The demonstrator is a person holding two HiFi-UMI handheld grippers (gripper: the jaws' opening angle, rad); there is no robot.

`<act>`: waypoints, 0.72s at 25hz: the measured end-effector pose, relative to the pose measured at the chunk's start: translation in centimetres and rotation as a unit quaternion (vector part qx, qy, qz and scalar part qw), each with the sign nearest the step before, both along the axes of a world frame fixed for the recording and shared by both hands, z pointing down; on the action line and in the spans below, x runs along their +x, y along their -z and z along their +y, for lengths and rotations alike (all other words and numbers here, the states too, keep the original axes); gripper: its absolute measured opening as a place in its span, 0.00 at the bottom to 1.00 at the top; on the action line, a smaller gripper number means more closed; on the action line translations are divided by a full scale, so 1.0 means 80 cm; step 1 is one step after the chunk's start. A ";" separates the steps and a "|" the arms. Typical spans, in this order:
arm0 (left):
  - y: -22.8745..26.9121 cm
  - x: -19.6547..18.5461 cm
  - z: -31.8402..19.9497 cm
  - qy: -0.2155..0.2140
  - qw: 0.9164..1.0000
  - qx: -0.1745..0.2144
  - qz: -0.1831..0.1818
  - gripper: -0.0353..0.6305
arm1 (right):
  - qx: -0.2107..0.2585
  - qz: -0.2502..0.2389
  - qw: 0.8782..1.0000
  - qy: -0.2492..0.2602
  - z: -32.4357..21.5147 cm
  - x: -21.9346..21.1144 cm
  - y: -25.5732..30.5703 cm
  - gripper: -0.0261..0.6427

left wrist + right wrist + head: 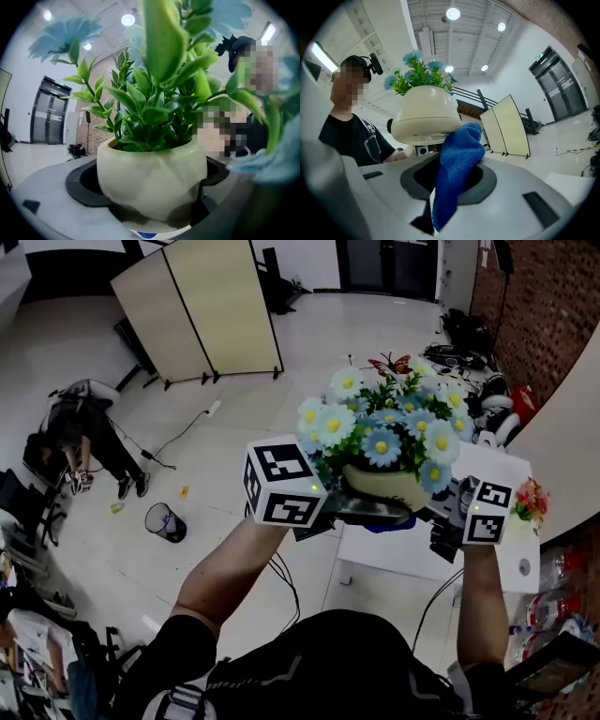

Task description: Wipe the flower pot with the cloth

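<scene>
The flower pot (150,176) sits clamped between the left gripper's (349,509) jaws, clear above the white table (394,554). The right gripper (449,187), pinching the blue cloth (457,171), holds its top against the pot's bottom edge. Blue daisies (380,423) crowd overhead.

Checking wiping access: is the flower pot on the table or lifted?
Lifted: the left claw grips the flower pot; its underside shows against the ceiling.

A large open workroom, more lab or studio than home: a glossy pale floor (281,418); a beige folding screen (202,310); a brick wall (553,306); dark glass doors (47,112); a bare ceiling with round lamps (453,13); a waste bin (165,522).
</scene>
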State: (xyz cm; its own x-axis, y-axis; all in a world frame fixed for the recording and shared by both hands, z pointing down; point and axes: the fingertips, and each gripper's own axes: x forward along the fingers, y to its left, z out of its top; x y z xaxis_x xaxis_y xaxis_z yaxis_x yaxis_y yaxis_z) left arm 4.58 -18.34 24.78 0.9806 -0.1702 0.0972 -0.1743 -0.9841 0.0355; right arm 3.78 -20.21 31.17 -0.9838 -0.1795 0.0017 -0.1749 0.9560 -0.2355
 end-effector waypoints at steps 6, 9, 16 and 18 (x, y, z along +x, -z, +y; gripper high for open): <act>-0.008 0.005 -0.006 0.012 1.000 -0.006 0.001 0.91 | 0.033 -0.016 0.999 0.034 0.045 0.008 0.012 0.15; -0.010 0.007 -0.008 0.018 1.000 -0.005 -0.001 0.91 | 0.046 -0.010 0.998 0.041 0.071 0.012 0.016 0.15; -0.014 0.005 -0.014 0.022 1.000 -0.007 -0.002 0.91 | 0.040 0.008 0.998 0.051 0.105 0.017 0.006 0.15; -0.016 0.003 -0.014 0.024 1.000 -0.017 0.005 0.91 | 0.036 -0.002 0.998 0.057 0.113 0.022 0.006 0.15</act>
State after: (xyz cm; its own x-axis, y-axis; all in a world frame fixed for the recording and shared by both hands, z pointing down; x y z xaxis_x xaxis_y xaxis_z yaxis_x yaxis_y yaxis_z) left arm 4.81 -19.44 26.03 0.9723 -0.2134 0.0951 -0.2205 -0.9728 0.0715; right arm 5.58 -11.21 30.65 -0.9978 -0.0655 -0.0121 -0.0626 0.9843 -0.1652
